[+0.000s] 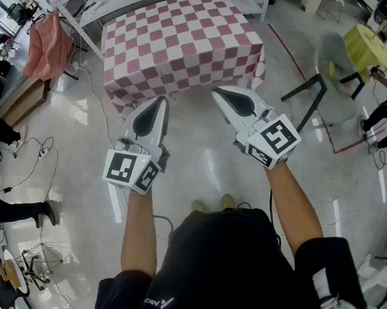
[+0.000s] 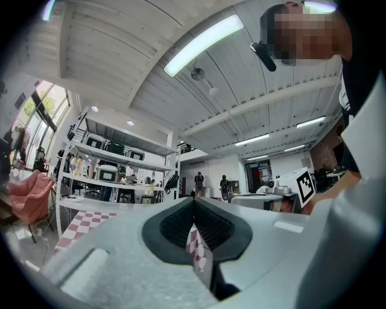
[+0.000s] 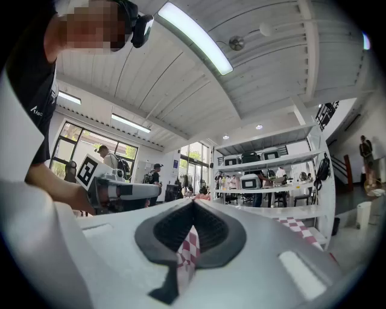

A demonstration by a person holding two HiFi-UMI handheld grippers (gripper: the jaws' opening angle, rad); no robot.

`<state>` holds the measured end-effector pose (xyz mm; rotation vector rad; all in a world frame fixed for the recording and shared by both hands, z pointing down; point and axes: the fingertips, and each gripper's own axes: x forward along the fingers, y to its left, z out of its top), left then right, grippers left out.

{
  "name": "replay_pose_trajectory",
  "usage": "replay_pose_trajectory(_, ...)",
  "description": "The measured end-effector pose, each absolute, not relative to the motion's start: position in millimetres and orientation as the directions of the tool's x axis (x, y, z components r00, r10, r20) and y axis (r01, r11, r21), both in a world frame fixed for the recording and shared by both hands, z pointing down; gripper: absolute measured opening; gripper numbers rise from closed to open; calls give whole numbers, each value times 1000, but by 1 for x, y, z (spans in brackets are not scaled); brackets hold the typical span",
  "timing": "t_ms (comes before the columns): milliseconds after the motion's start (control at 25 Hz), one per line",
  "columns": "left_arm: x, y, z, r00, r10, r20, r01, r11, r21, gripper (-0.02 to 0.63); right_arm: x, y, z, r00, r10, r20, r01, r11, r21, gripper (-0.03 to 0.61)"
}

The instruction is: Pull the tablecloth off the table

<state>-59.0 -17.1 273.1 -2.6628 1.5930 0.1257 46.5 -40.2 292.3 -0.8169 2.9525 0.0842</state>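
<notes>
A red-and-white checked tablecloth [image 1: 182, 43] covers the table ahead of me and hangs down its near side. My left gripper [image 1: 161, 101] reaches the hem at the near left. It is shut on a fold of the cloth [image 2: 198, 248] that shows between its dark pads [image 2: 175, 226] in the left gripper view. My right gripper [image 1: 216, 92] meets the hem a little to the right. It is also shut, with a strip of checked cloth [image 3: 188, 247] pinched between its pads [image 3: 214, 232]. Both grippers point up and away from me.
A grey chair [image 1: 334, 61] stands right of the table beside a yellow-green covered stand [image 1: 369, 44]. A pink cloth [image 1: 47, 46] hangs on a rack at the left. Cables [image 1: 40, 152] lie on the shiny floor. People stand at both sides, and a white shelf unit [image 3: 271, 196] is behind the table.
</notes>
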Motion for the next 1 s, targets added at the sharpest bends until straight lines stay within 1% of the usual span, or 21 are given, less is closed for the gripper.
replay_pose_trajectory(280, -47, -14, 278, 450, -889, -81, -891, -453, 17, 9, 68, -39, 294, -847, -520, -110, -523, 852, 8, -2)
replay_pose_trajectory(760, -31, -44, 296, 367, -929, -55, -930, -367, -2, 11, 99, -75, 308, -859, -504, -90, -511, 857, 70, 0)
replay_pose_trajectory(1000, -42, -62, 297, 329, -943, -52, -943, -331, 21, 11, 97, -94, 310, -865, -496, -78, -501, 863, 68, -2)
